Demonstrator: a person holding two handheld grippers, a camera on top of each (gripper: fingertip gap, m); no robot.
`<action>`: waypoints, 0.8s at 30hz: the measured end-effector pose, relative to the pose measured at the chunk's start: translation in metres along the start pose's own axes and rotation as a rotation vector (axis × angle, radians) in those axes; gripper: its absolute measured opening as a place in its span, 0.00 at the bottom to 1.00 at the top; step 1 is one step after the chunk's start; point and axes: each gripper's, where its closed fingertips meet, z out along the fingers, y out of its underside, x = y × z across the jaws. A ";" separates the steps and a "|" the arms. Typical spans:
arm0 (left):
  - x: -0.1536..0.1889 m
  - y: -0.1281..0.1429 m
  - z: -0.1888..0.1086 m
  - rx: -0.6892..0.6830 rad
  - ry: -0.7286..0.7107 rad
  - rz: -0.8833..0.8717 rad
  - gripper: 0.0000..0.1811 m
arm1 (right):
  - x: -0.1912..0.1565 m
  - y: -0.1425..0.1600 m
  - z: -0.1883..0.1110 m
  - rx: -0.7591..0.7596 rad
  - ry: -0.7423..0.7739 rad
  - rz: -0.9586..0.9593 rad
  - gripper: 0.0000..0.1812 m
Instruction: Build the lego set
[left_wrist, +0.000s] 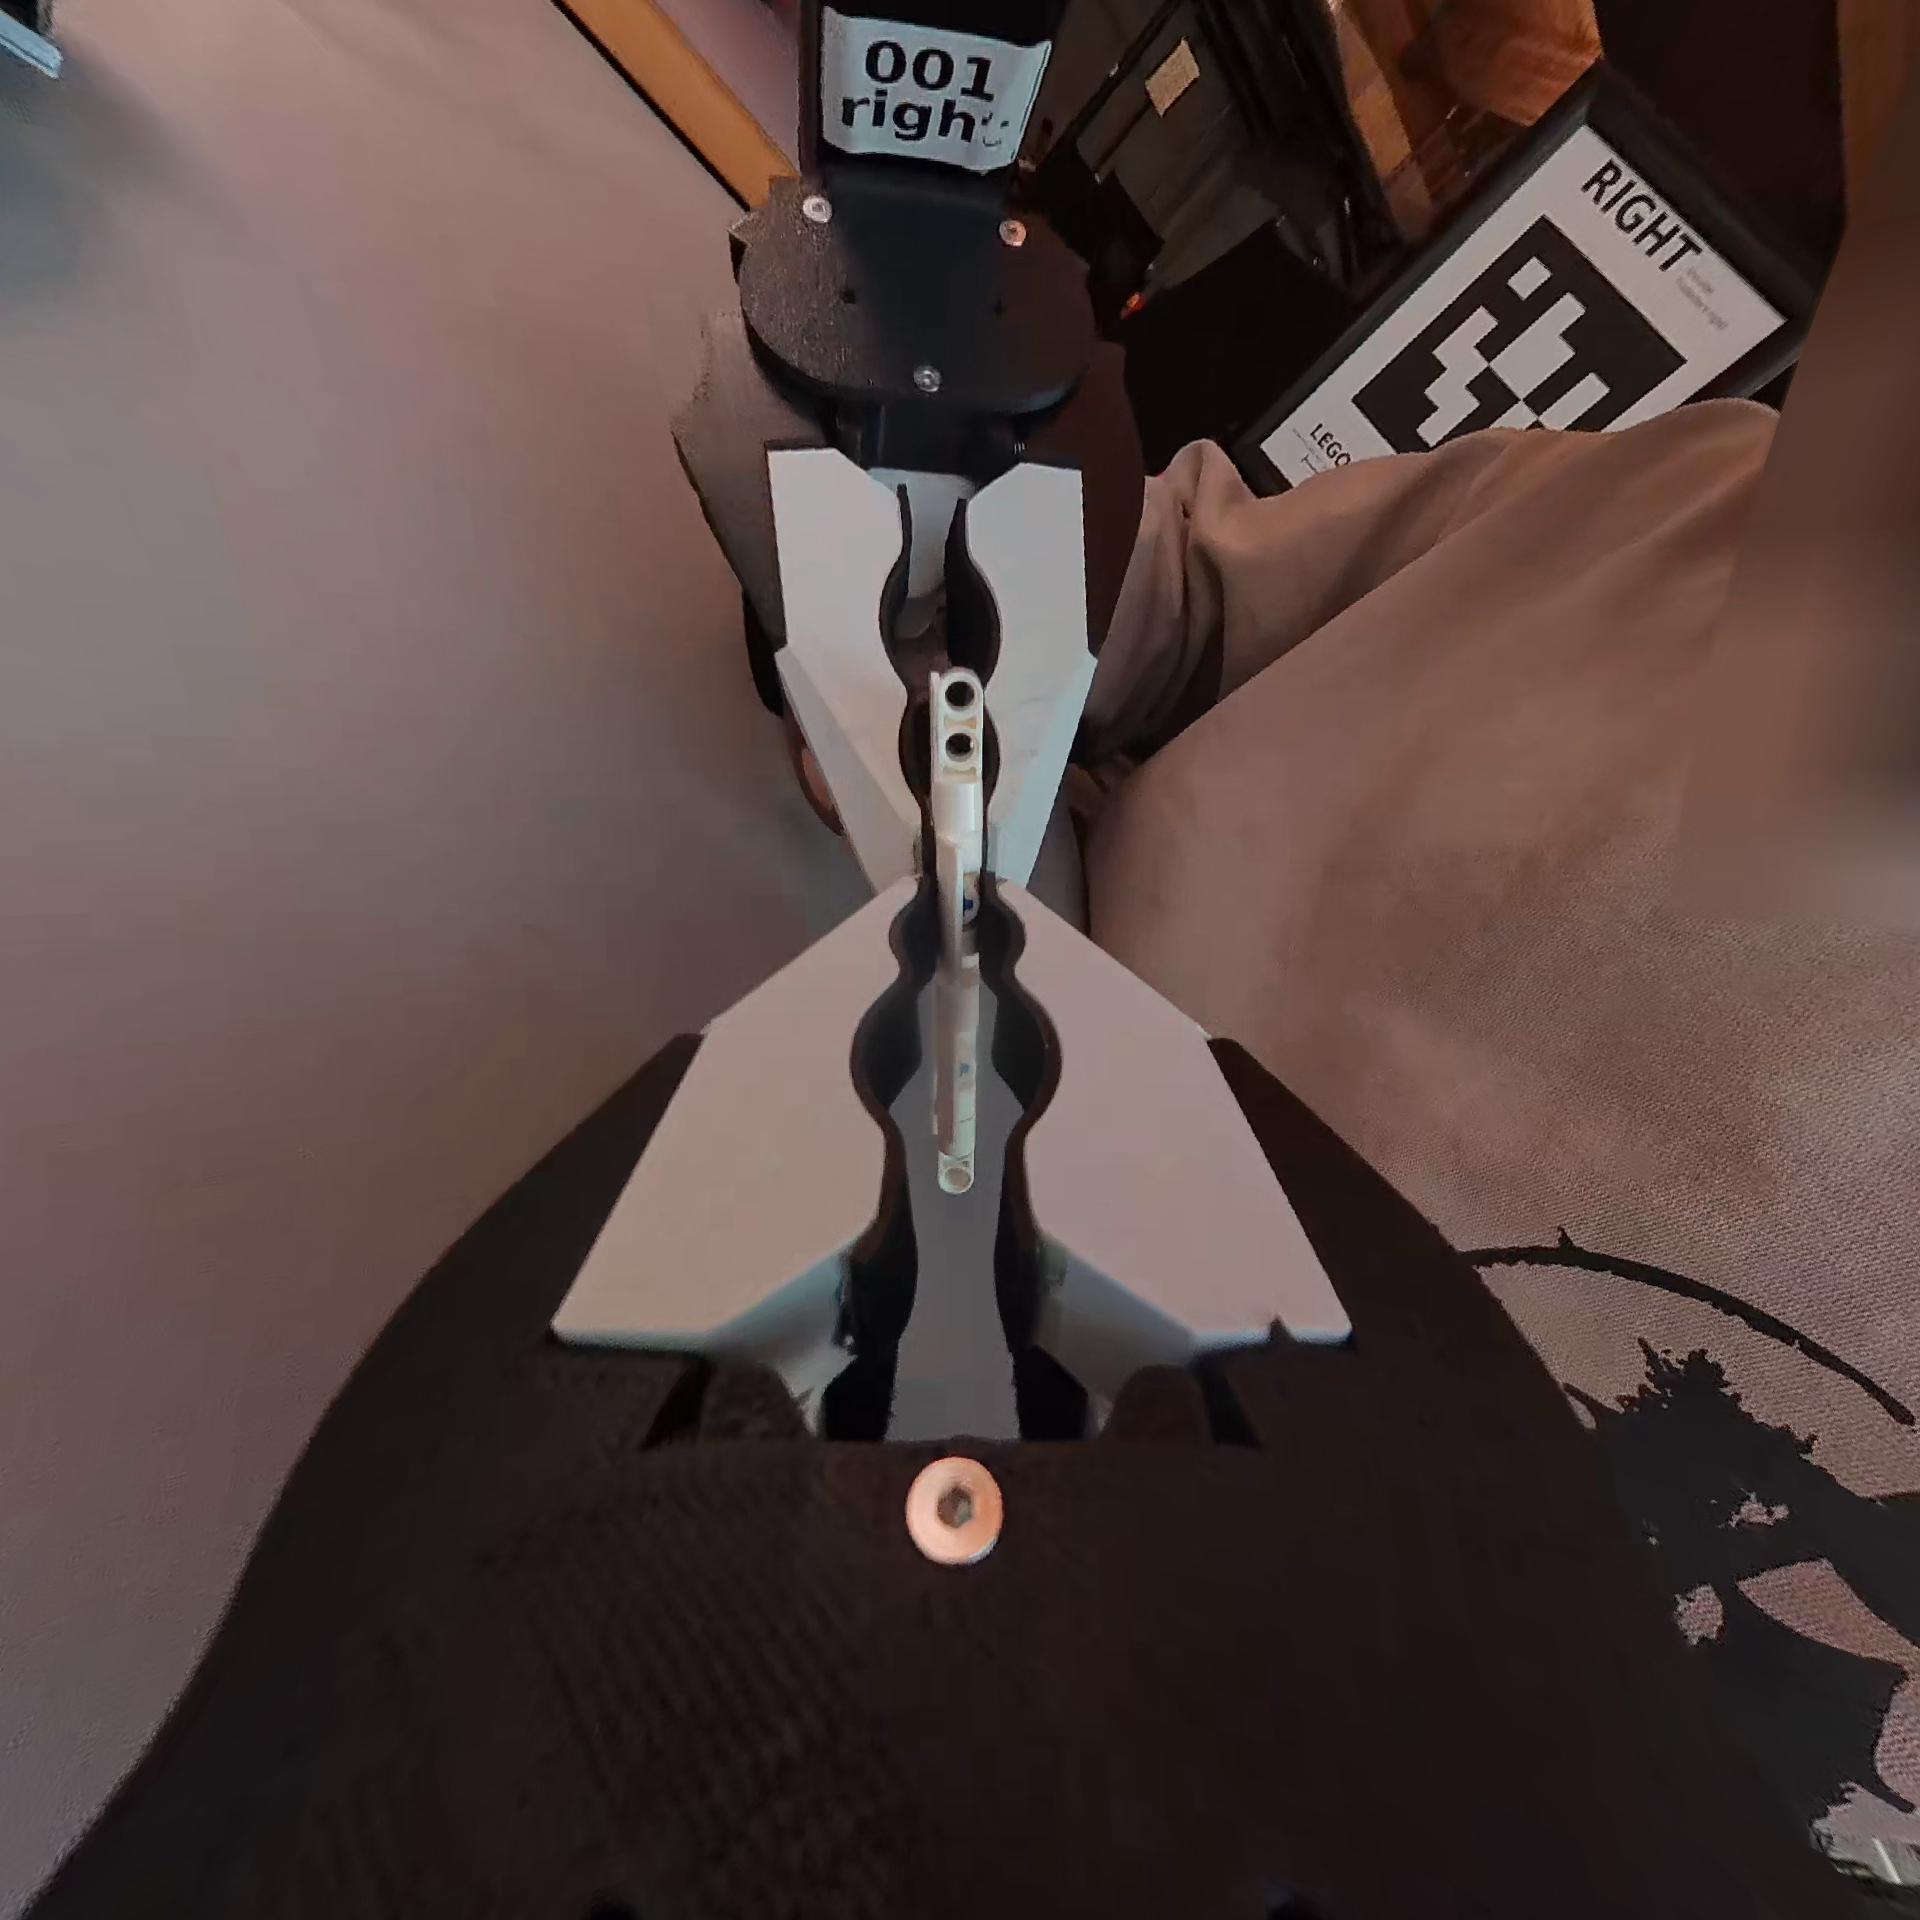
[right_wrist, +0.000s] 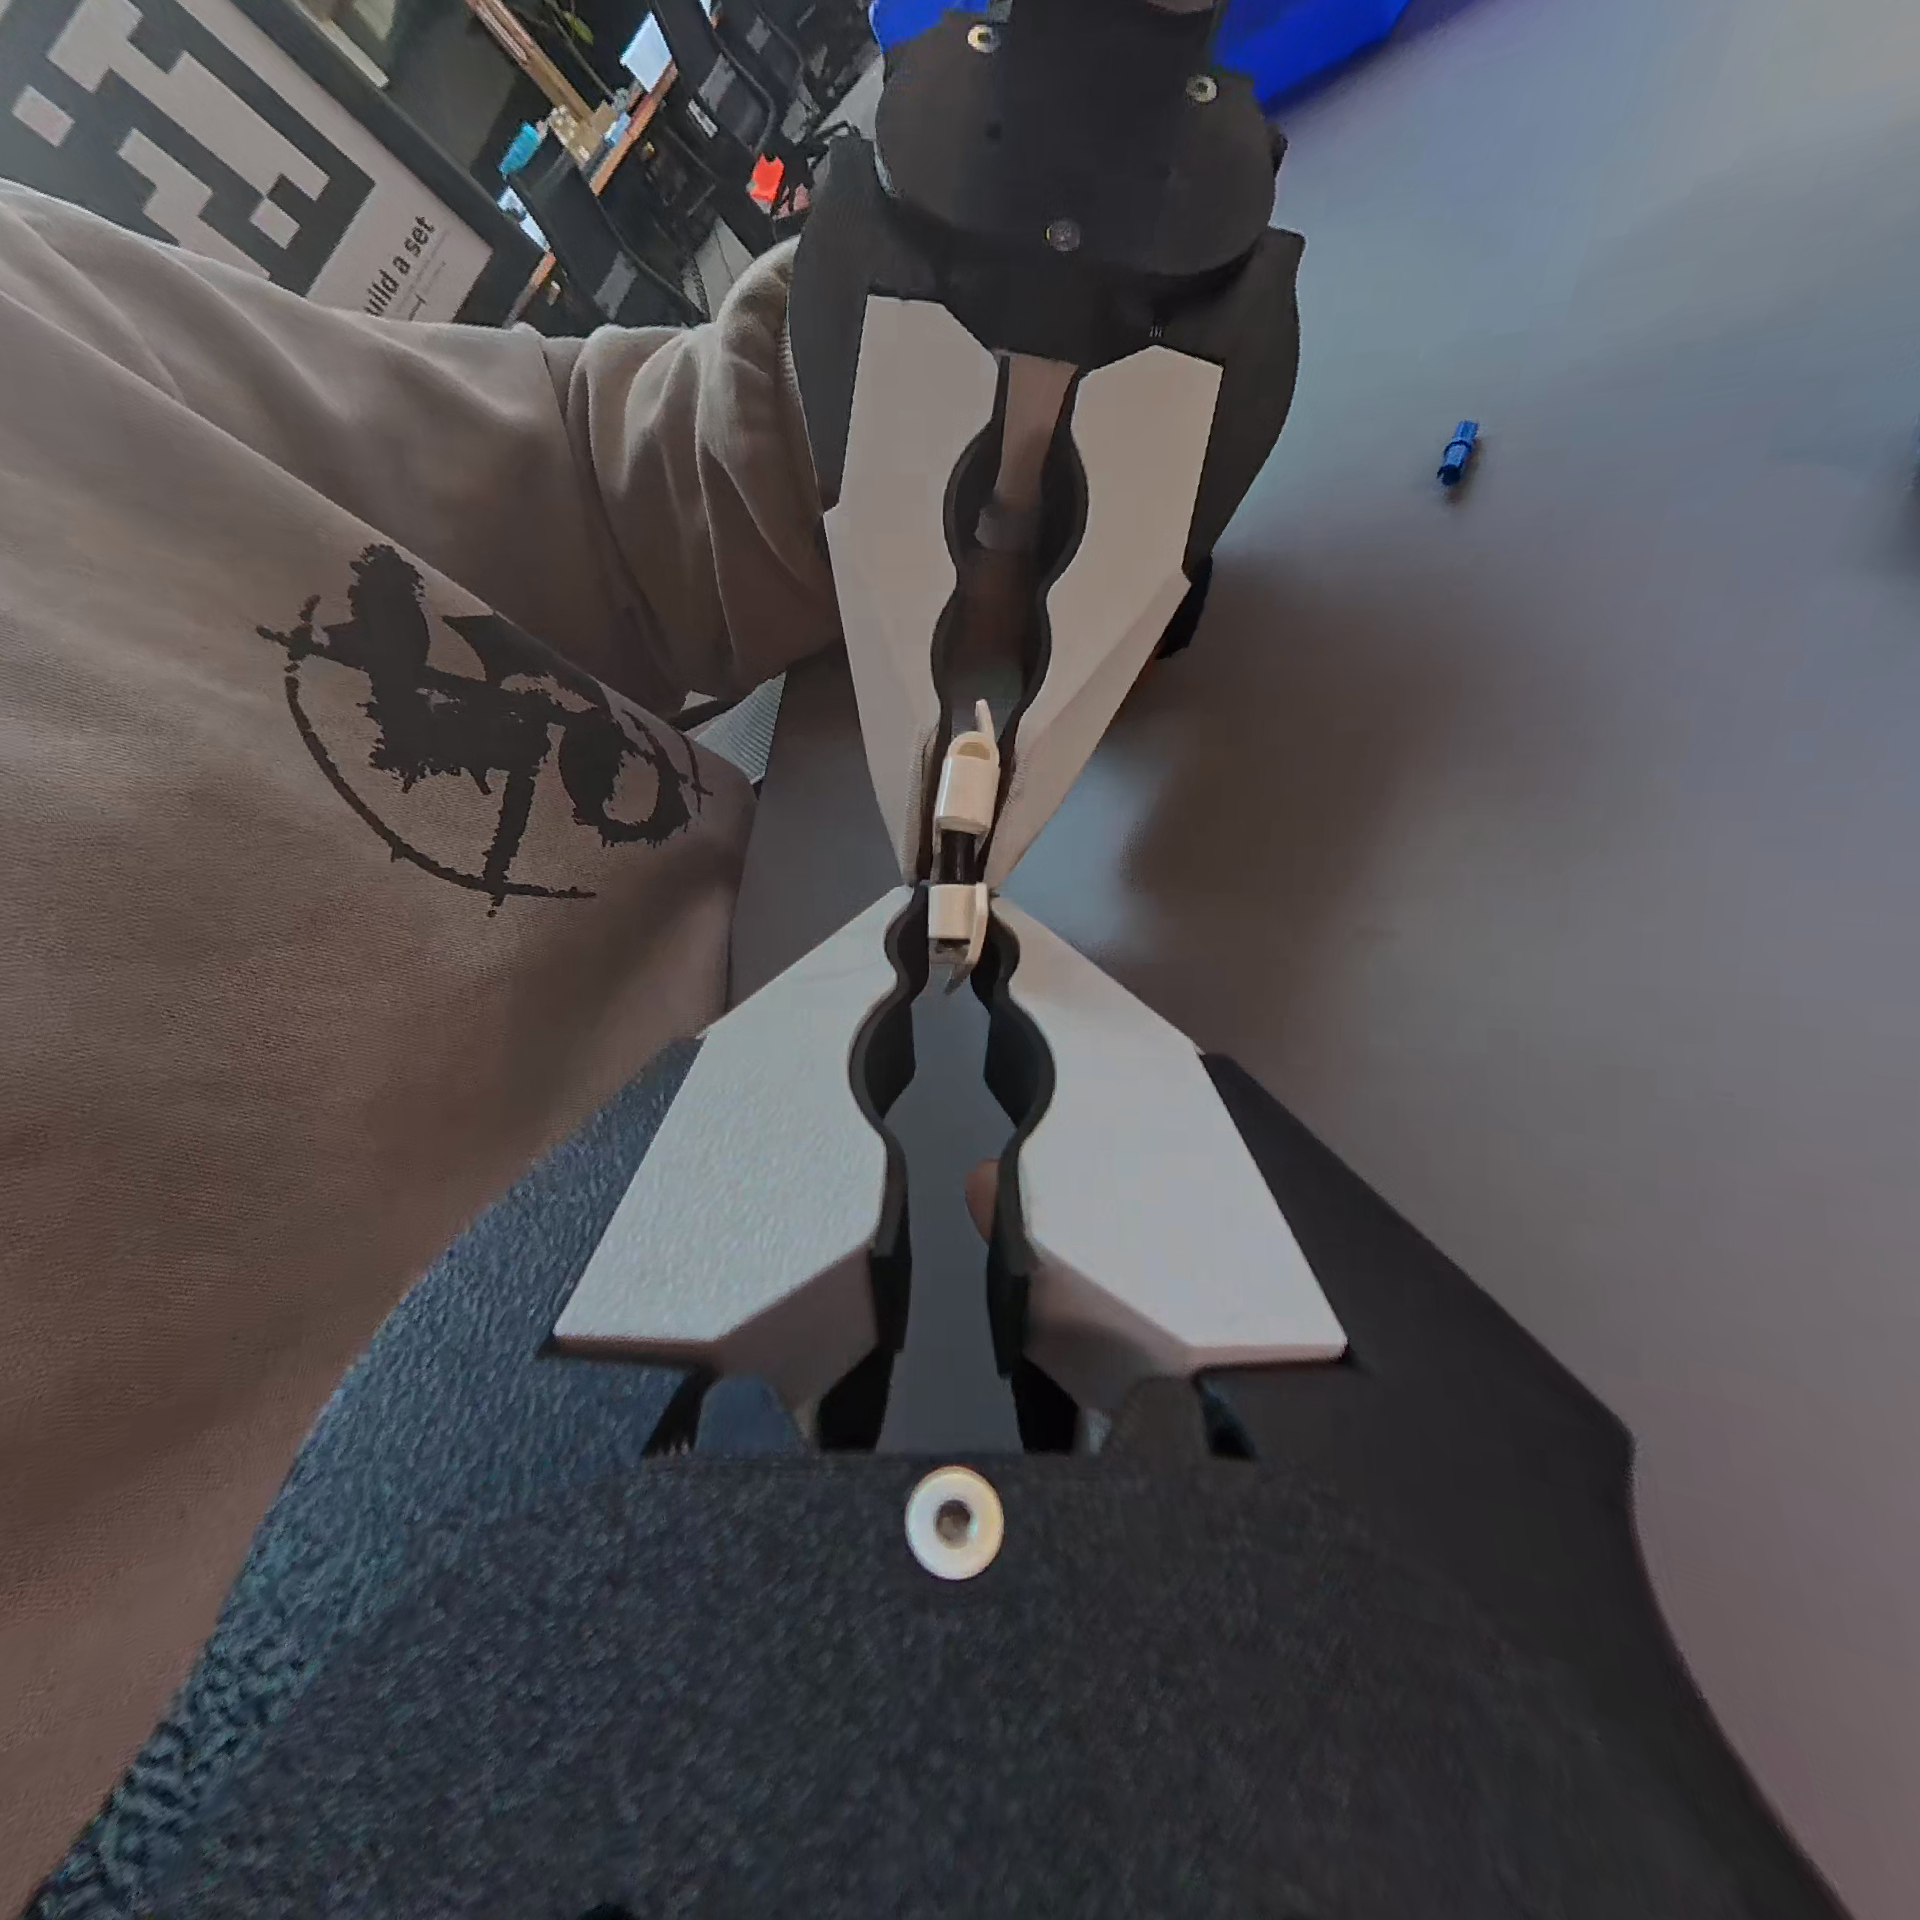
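My two grippers meet tip to tip in the air above the grey table (left_wrist: 312, 727). In the left wrist view my left gripper (left_wrist: 961, 902) is shut on a long white Lego beam (left_wrist: 954, 1039) that runs back between its pads. The right gripper (left_wrist: 951, 860) comes in from the top, shut around a white holed piece (left_wrist: 957, 727) in line with the beam. In the right wrist view my right gripper (right_wrist: 956, 906) is shut on a small white piece (right_wrist: 956, 914). The left gripper (right_wrist: 961, 868) opposite holds a white piece (right_wrist: 968, 779). A black pin (right_wrist: 956, 854) shows between the two pieces.
A person's beige sweatshirt (left_wrist: 1455, 883) fills the side beside both grippers. A framed black-and-white marker sign (left_wrist: 1538, 312) stands behind it. A small blue pin (right_wrist: 1460, 452) lies on the table to the right. A blue object (right_wrist: 1299, 42) sits at the far edge. My two grippers' fingertips are within a few centimetres of each other. Both grippers' tips are roughly 15 cm from the small blue pin (right_wrist: 1460, 452).
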 end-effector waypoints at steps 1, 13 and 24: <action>-0.001 0.003 0.001 -0.012 -0.005 -0.005 0.03 | 0.001 0.003 0.002 -0.020 0.005 0.000 0.02; -0.007 -0.014 -0.006 0.118 -0.042 -0.043 0.03 | 0.007 -0.015 -0.008 0.103 0.010 0.053 0.02; -0.013 -0.037 -0.013 0.315 -0.029 -0.093 0.03 | 0.016 -0.034 -0.024 0.248 0.044 0.099 0.02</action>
